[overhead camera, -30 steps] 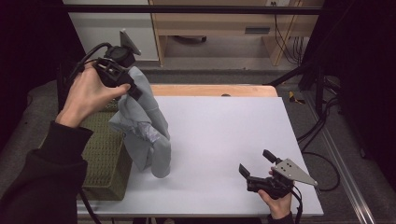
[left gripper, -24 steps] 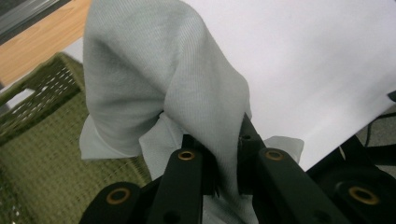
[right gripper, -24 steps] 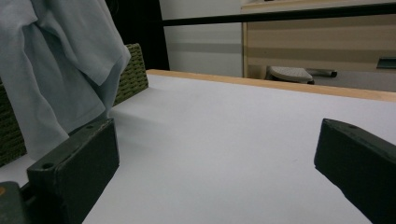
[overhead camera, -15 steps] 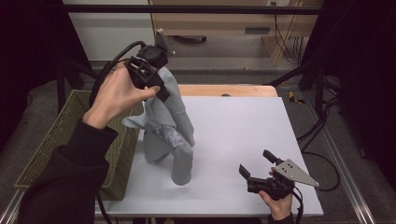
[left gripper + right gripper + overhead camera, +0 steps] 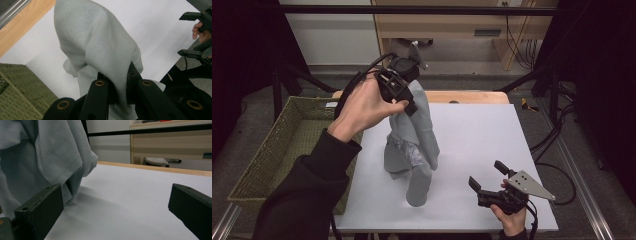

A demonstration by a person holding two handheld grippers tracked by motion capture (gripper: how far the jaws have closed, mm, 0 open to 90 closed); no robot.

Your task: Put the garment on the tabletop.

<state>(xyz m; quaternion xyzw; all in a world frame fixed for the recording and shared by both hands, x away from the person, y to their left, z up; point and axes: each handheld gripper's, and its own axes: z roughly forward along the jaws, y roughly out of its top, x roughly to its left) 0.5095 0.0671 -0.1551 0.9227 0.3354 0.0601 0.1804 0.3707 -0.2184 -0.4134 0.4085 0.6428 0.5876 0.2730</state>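
White tabletop [image 5: 472, 145] spreads before you, a green woven basket [image 5: 277, 150] off its left edge. Your left gripper [image 5: 404, 82] clenches a pale grey garment [image 5: 414, 150], lifted beside the basket, hem touching the tabletop. Your right gripper [image 5: 489, 177] rests released at the tabletop's near corner, well apart from the garment.

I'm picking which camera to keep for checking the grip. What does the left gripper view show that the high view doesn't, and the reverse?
Left gripper view: its tongs pinching the grey garment, fabric squeezed between the jaws.

High view: the whole scene, with the garment's lower end reaching the white table, the basket's hollow inside, and both forearms.

Both: the garment, basket, table, and the right tongs open and apart from the cloth.
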